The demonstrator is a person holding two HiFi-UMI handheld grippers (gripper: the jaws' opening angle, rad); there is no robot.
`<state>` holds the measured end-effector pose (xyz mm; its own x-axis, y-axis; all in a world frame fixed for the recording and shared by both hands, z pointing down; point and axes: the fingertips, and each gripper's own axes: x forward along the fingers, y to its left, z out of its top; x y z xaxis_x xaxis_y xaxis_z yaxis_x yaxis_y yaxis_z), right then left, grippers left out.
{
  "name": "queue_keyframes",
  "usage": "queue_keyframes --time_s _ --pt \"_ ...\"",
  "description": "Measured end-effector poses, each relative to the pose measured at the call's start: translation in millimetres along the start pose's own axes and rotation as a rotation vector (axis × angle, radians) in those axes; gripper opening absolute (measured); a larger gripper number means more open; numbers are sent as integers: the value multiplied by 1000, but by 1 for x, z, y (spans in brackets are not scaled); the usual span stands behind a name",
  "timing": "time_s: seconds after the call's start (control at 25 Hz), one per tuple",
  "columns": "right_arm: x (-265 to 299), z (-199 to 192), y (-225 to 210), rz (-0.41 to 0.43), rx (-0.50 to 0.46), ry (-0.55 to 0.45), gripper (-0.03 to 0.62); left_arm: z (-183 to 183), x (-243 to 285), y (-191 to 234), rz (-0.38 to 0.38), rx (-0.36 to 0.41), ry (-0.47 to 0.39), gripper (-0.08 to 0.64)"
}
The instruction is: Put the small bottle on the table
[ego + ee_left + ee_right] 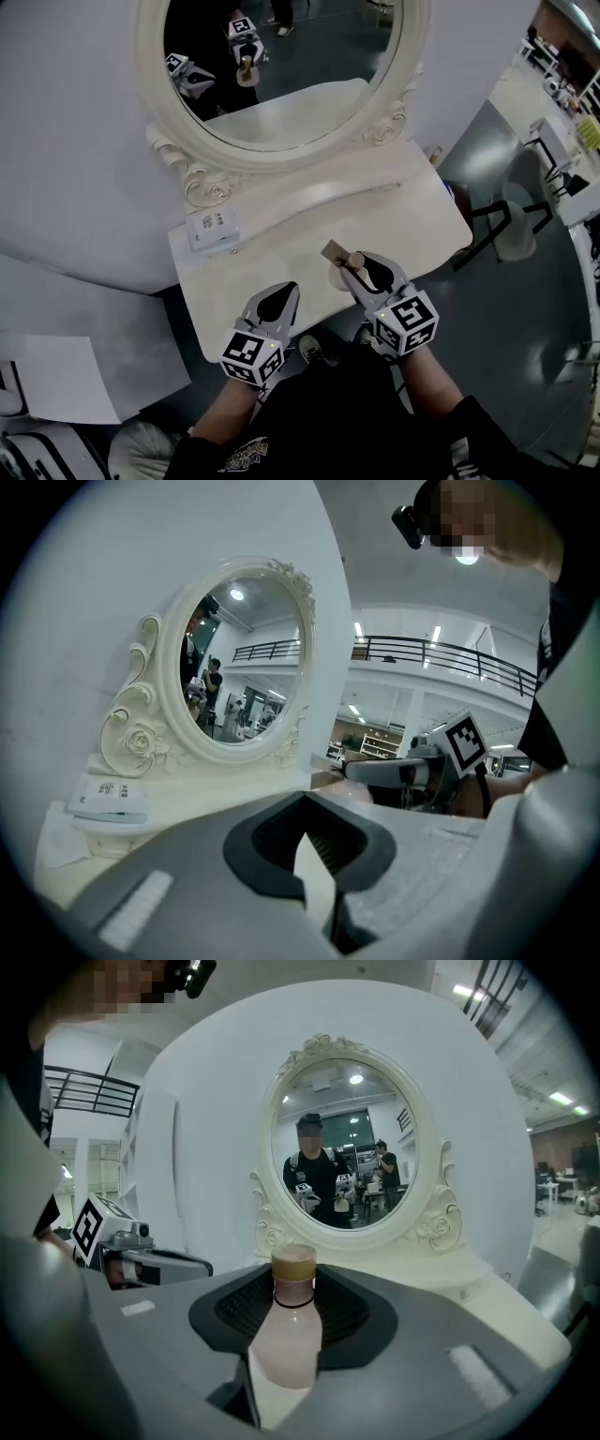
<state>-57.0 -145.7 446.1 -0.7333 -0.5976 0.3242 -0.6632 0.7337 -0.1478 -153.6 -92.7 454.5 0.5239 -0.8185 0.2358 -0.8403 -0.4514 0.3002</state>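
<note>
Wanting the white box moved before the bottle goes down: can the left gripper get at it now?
Probably yes. The left gripper holds nothing, and only bare table lies between it and the white box by the mirror. The right gripper, holding the small bottle, is off to the other side.

1 small bottle, 2 claws, left claw and right claw, 1 oval mirror, 1 counter, 1 white packet at counter's left edge, 1 chair on floor

The cream-white bench carries an ornate oval mirror at its back and a small white box by the frame's left foot.
</note>
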Motion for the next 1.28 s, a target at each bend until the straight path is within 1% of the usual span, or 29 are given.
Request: queue_keyframes --time_s 0.4,0.68,0.92,1.28 --pt "24 14 4 42 -22 3 167 15 -15 19 62 -1 -46 0" --pt "33 18 -1 85 -40 7 167 13 -17 22 112 -14 -57 0" --pt "42 22 -16 130 -44 18 167 31 -2 24 157 10 -77 0" --pt "58 33 -53 192 -71 39 167 43 28 23 230 -20 -107 0"
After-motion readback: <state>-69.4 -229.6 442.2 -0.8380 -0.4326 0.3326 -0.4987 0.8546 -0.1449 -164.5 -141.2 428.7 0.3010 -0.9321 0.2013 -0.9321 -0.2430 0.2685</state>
